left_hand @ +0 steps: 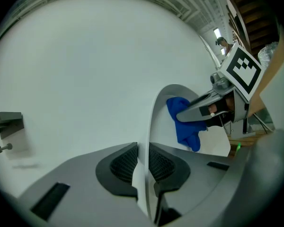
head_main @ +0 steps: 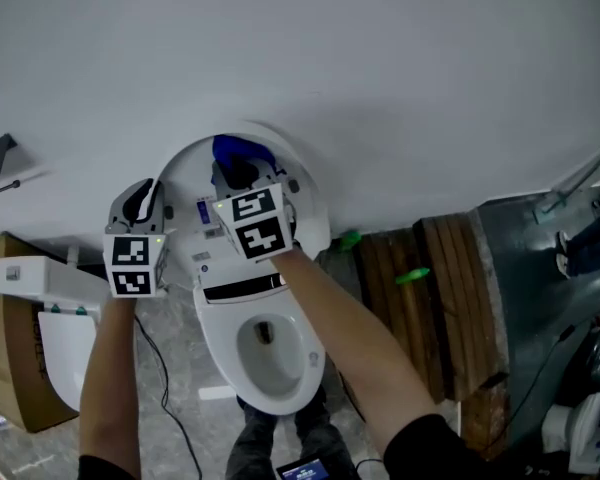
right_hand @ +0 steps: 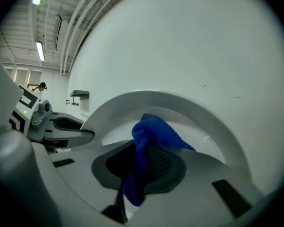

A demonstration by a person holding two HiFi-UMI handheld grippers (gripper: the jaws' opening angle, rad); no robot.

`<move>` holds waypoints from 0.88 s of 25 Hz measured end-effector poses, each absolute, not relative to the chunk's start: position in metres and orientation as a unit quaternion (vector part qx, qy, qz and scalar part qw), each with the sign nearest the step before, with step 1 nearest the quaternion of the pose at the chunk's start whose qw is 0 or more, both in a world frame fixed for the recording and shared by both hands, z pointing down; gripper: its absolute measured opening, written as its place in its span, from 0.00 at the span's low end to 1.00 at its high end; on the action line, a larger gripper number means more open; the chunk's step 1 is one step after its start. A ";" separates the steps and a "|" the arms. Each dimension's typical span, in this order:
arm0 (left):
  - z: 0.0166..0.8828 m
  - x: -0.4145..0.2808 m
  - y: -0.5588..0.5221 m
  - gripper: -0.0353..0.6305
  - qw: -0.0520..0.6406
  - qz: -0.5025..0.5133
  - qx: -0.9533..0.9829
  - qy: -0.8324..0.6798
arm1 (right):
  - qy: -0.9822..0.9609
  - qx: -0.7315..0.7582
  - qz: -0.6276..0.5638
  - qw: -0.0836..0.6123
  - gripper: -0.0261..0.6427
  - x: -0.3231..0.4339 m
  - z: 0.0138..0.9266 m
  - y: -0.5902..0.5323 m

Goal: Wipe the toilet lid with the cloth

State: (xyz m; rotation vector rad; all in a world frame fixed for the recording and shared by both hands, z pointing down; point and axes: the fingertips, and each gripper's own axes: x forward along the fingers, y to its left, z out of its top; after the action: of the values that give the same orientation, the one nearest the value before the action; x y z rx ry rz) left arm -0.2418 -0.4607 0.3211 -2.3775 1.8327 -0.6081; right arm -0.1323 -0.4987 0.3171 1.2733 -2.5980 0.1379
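Left claw (left_hand: pixel 142 162): closed on the left edge of the white plastic toilet lid (left_hand: pixel 157 109). The thin rim sits between both ribbed pads, so it looks like a brace grip keeping the lid upright.

Right claw (right_hand: pixel 142 167): clamped on the blue fabric cloth (right_hand: pixel 154 131). A fold runs down between the pads and the rest bunches out ahead of the tips.

Position: the lid stands raised against the white painted wall (head_main: pixel 380 78). The cloth is high on the lid's inner face, near the top of the arch, right of centre as the left gripper view has it. It looks to be touching the surface, but I can't confirm the contact pressure.

Step, my read: mid-wipe on the inner face, with the stroke at its upper end. The rest of the face and the lower part near the hinge are probably still to cover.

Next move needs:
- left claw stays as the anchor
- right claw drags the cloth down or across with steady pressure into the lid
- overlapping passes

Risk: the cloth is wadded, so the contact patch is small. A stroke too close to the rim may slip off.

Lid look: glossy, smooth, rounded arch, no visible dirt or streaks. The white ceramic bowl (head_main: pixel 270 353) is open below it.
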 end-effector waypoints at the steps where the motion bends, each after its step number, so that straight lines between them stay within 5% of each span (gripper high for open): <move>1: 0.321 -0.242 -0.461 0.13 0.040 -0.198 -0.776 0.597 | -0.893 0.431 0.046 0.123 0.12 -0.138 0.319 -0.497; 22: 0.323 -0.245 -0.462 0.13 0.068 -0.158 -0.779 0.603 | -0.928 0.325 0.084 0.165 0.12 -0.209 0.464 -0.445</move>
State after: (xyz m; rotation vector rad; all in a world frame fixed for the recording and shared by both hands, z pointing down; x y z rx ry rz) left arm -0.2449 -0.4618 0.3229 -2.3468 1.8156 -0.4751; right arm -0.2088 -0.4454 0.4638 0.9259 -2.6432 0.2394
